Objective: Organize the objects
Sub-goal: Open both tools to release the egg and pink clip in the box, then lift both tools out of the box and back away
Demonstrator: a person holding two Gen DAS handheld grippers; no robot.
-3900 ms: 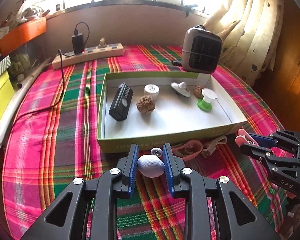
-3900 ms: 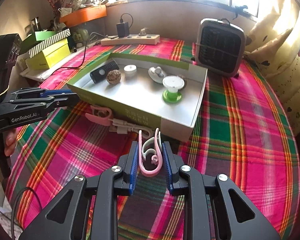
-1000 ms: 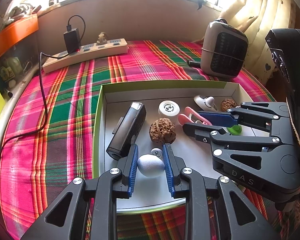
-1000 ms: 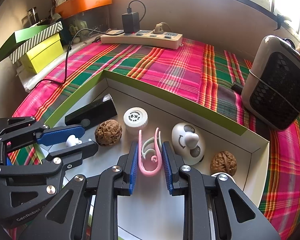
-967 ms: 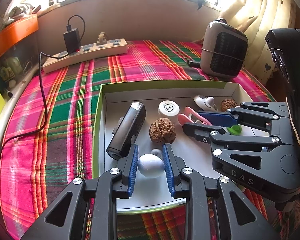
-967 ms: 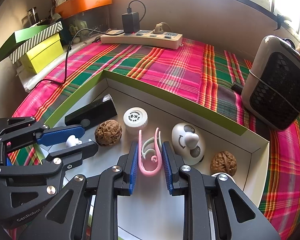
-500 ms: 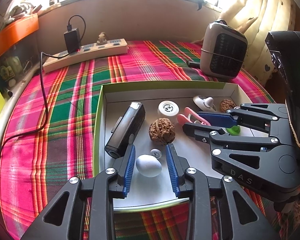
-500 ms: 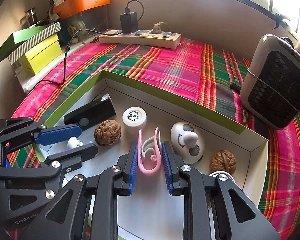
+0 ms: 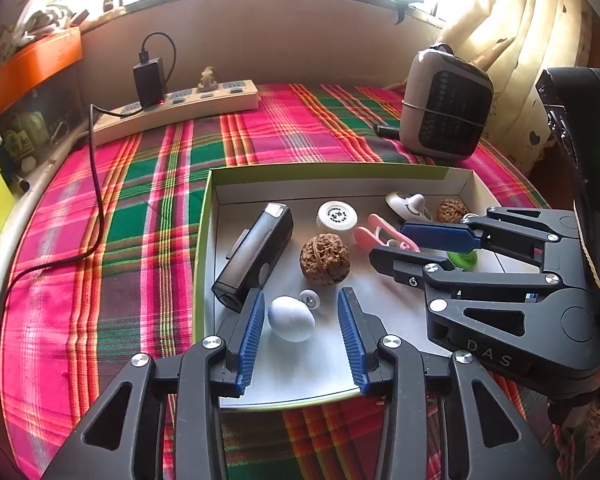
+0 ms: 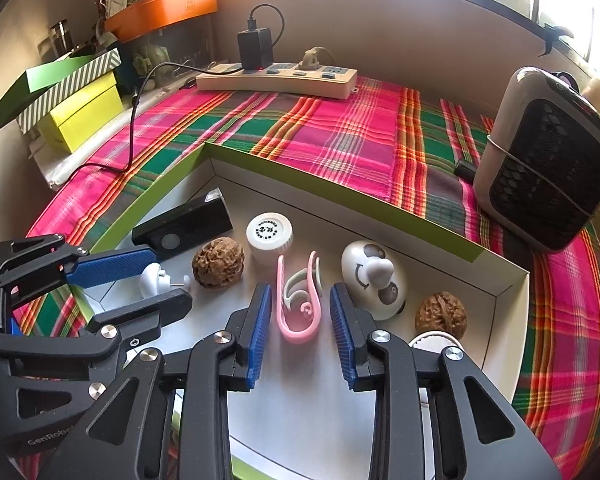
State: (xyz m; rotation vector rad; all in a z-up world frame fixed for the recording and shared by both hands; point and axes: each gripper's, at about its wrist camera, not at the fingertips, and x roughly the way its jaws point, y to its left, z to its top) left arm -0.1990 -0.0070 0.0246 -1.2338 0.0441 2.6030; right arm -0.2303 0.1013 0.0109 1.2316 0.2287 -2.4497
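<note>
**Two claws released their loads inside the tray**

Two items were being let go at once over the floor of the green-rimmed tray. The left claw was opening, its blue pads standing clear on both sides of the pale egg-shaped object, which lay on the tray floor near the front edge. The right claw was likewise opening; the pink clip was seen between its pads, apparently no longer pinched, in the middle of the tray. Both claws were pointed steeply down so that the pieces could be set low and not dropped, it was judged.

Room around the two pieces was tight. A black rectangular device lay just left of the egg-shaped object, with its near end almost against the left pad, and a small white knob sat just beyond the egg. A walnut and a white round cap were placed farther in. On the right side, a white panda-faced spinner stood just beside the right pad, a second walnut lay near the right wall, and a white and green piece was partly hidden behind the right claw. A careless withdrawal could have knocked these neighbours.

Outside the tray, on the plaid-covered tabletop, a power strip and a small heater were set at the far side, well apart from the work.
</note>
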